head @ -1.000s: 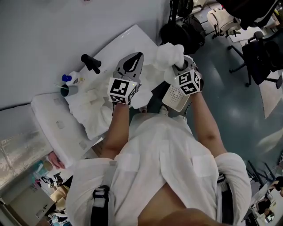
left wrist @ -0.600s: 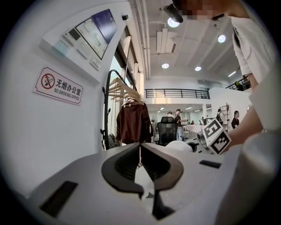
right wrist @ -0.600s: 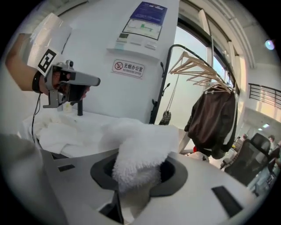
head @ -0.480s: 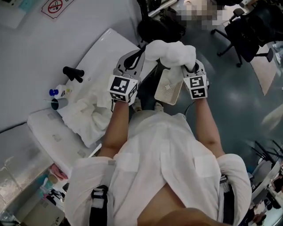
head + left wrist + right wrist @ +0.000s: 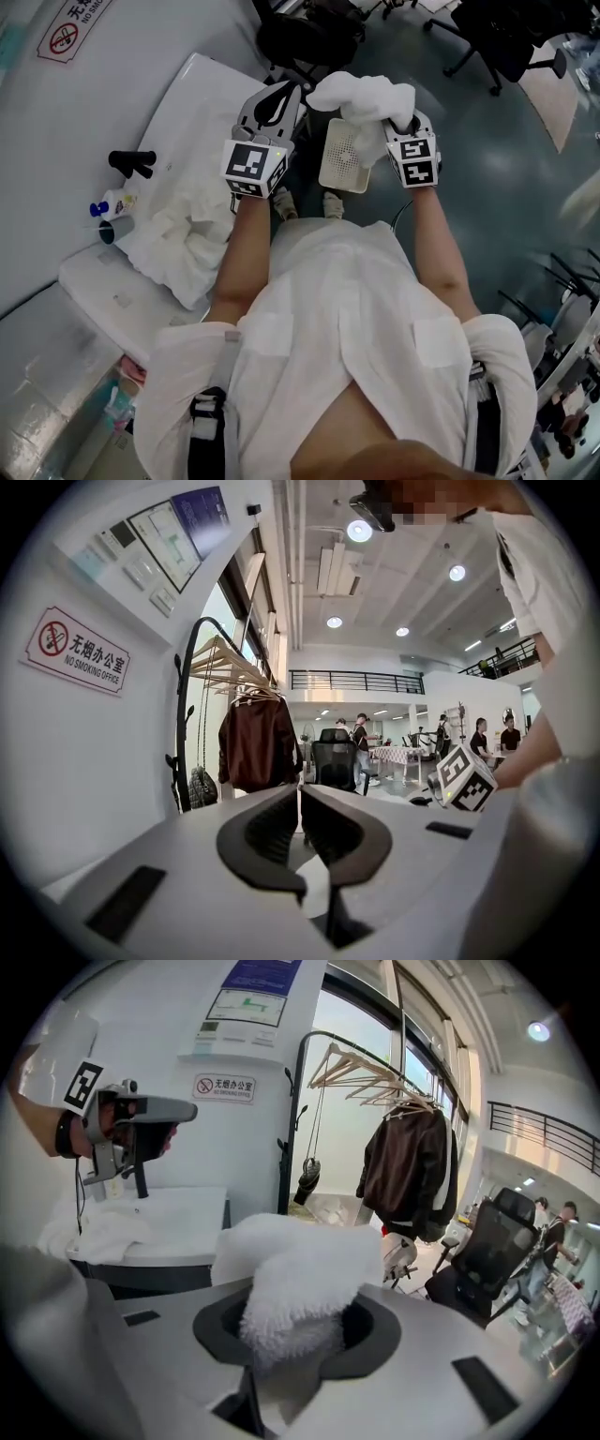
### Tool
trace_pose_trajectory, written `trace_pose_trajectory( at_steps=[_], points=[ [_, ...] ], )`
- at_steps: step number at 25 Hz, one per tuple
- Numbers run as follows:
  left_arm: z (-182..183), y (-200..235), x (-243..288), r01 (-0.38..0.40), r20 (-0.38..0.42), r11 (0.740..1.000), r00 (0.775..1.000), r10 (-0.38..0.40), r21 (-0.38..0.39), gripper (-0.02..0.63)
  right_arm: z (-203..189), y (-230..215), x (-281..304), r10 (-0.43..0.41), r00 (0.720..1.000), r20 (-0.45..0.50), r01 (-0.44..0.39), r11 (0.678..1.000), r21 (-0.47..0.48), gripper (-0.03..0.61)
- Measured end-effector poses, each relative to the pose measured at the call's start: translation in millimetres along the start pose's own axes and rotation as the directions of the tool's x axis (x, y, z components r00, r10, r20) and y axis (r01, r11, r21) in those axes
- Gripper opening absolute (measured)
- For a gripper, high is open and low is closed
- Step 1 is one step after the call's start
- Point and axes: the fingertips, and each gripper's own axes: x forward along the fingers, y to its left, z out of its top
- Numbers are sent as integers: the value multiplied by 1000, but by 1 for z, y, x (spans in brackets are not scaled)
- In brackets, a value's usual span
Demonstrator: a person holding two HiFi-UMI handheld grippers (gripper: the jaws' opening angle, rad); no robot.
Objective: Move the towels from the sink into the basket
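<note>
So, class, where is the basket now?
In the head view, upper centre, the white basket sits on the floor between the left gripper and right gripper, just below the towel that the right gripper holds.

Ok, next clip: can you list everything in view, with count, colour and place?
held towel: one, white, over the basket's far end
sink towels: a heap, count unclear, white, in the sink
sink: one, white, against the wall
basket: one, cream, on the floor ahead of the person
tap: one, black, at the sink's wall side
bottle: one, white with blue cap, near the tap
cup: one, grey, beside the bottle
sign: one, red and white, on the wall
jacket: one, brown, on a coat rack
left hand-held gripper: grey, shut, empty
right hand-held gripper: grey, shut on the held towel
</note>
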Motion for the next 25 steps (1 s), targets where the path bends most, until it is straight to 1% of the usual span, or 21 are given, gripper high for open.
trace_pose_trajectory(
  at_steps=[4,7,9,12,16,20,22,23,25],
  points=[
    [-5,-11,2,16,-14,1000,1000,-16,-1,17,-35,4,7,7,992,-123,-4,1000,23,153],
    [-6,-16,2,18,-16,1000,1000,-18,-1,17,-57,8,8,16,977,-211,-12,1000,22,155],
    [-6,-17,1,14,-16,1000,1000,-14,-2,17,-69,14,9,33,968,-249,-27,999,27,156],
    [-6,-17,-1,7,-14,1000,1000,-7,-6,17,-82,26,12,66,954,-293,-59,998,32,164],
    [-5,-19,-2,3,-10,1000,1000,-3,-8,17,-93,40,15,117,930,-349,-115,993,28,196],
    [-4,-21,-4,3,-6,1000,1000,-3,-8,17,-100,47,18,137,907,-397,-136,990,31,196],
    [-4,-20,-5,0,-6,1000,1000,0,-7,17,-100,46,18,132,908,-397,-133,991,27,193],
    [-4,-20,-6,-2,-7,1000,1000,2,-7,17,-98,44,17,124,913,-388,-124,992,25,165],
    [-3,-18,-7,-8,-5,1000,1000,8,-7,17,-93,39,17,109,921,-373,-108,994,23,155]
  ],
)
